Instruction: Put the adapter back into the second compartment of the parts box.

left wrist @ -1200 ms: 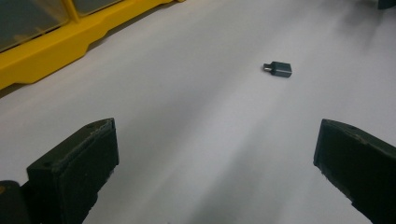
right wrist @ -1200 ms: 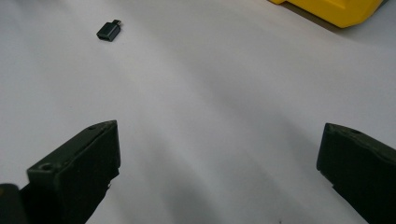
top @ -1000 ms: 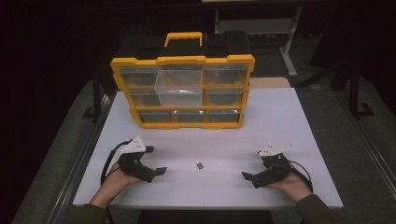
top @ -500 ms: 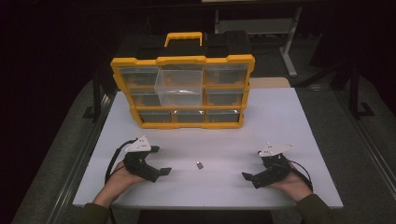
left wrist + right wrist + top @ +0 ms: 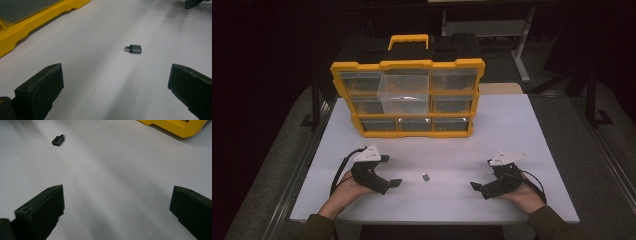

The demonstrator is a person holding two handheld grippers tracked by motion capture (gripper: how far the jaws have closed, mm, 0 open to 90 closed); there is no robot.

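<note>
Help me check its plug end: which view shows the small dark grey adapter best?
The left gripper view: the small dark grey adapter lies close, plug visible. The right gripper view shows it farther off; the high view a speck.

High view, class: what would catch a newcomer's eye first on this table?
The yellow organiser box stands at the far side of the white table, one clear drawer in its middle column pulled out. A tiny dark adapter lies alone near the front, between the left tongs and right tongs, both open.
</note>
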